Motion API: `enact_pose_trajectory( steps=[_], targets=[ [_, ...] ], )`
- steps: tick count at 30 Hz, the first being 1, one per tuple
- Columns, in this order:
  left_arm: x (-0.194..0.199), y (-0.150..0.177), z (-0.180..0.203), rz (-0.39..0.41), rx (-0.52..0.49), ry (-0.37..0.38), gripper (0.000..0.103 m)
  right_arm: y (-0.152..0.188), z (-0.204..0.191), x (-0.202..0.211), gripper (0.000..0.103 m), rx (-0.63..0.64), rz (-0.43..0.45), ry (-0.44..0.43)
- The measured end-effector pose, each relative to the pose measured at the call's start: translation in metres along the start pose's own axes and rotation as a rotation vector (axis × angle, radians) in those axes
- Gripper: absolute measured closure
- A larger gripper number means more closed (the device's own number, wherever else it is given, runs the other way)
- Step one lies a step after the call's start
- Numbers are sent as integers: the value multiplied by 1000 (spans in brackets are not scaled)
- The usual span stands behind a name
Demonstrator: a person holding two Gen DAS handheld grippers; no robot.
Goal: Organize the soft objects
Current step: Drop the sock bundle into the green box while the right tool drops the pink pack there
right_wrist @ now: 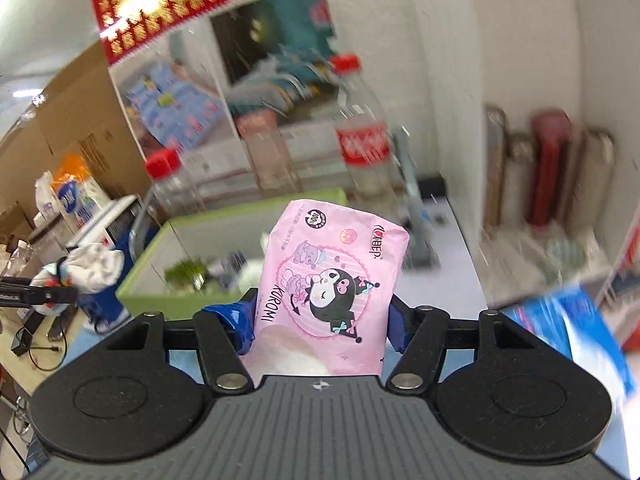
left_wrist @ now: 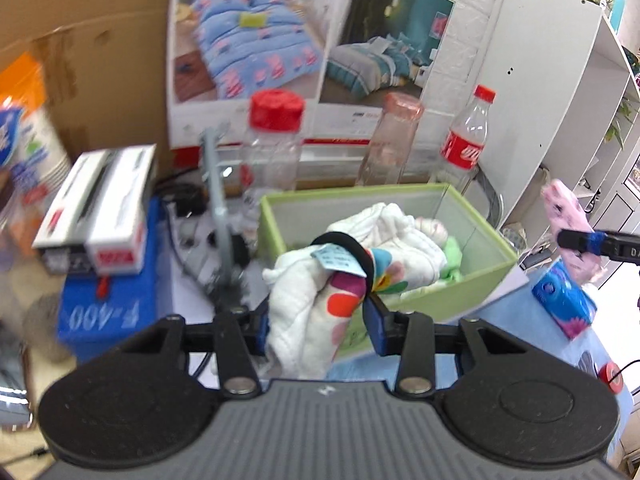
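our left tongs [left_wrist: 320,320] are clamping a rolled white cloth [left_wrist: 308,312], our right tongs [right_wrist: 320,320] a pink pack [right_wrist: 328,280]; we are holding both above the tabletop, the green box [left_wrist: 480,276] lying just ahead, nearer the left.

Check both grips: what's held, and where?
Left hand-held gripper: rolled cloth bundle, pinched at its near end. Right hand-held gripper: pink Kuromi pack, clamped across its lower sides.
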State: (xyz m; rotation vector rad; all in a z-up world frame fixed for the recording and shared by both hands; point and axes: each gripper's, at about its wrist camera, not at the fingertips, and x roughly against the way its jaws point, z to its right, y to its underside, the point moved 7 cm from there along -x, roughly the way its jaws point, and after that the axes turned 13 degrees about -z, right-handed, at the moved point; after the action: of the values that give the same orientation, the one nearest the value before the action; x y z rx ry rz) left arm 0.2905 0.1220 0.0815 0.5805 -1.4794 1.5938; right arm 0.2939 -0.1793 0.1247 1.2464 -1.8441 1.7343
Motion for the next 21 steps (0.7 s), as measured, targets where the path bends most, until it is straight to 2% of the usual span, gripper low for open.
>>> enact_pose_trajectory(
  steps=[4,9,10,11,12,13,14,16,18,21],
  targets=[
    [-34,-38,15,-19,-23,-6,61,-47,-19,-37,55,61,-12,-19],
    [-77,-56,9,-60,-10,-17,59,-55,-31,-94,51,90,-93,-69],
    [-85,-56,6,-74,-1,-28,49,-52,-33,-105,51,87,-114,-89],
    [-90,-55,1,-82,15,-50,25,-50,-35,-115,50,74,-138,-103],
    [-92,-55,-4,-78,30,-63,19,-47,-38,-125,50,56,-179,-107],
    [-92,-54,-8,-65,42,-59,19,-45,-40,-133,49,44,-219,-107],
    [-89,-53,-11,-53,55,-40,19,-44,-42,-135,48,43,-218,-112],
    [-81,-51,-15,-34,73,-14,17,-49,-45,-129,47,50,-152,-92],
    [-71,-48,-19,-11,76,-35,10,-55,-46,-117,45,42,-96,-80],
    [-55,-39,-19,13,69,-57,10,-56,-45,-98,44,12,-78,-79]
  ],
)
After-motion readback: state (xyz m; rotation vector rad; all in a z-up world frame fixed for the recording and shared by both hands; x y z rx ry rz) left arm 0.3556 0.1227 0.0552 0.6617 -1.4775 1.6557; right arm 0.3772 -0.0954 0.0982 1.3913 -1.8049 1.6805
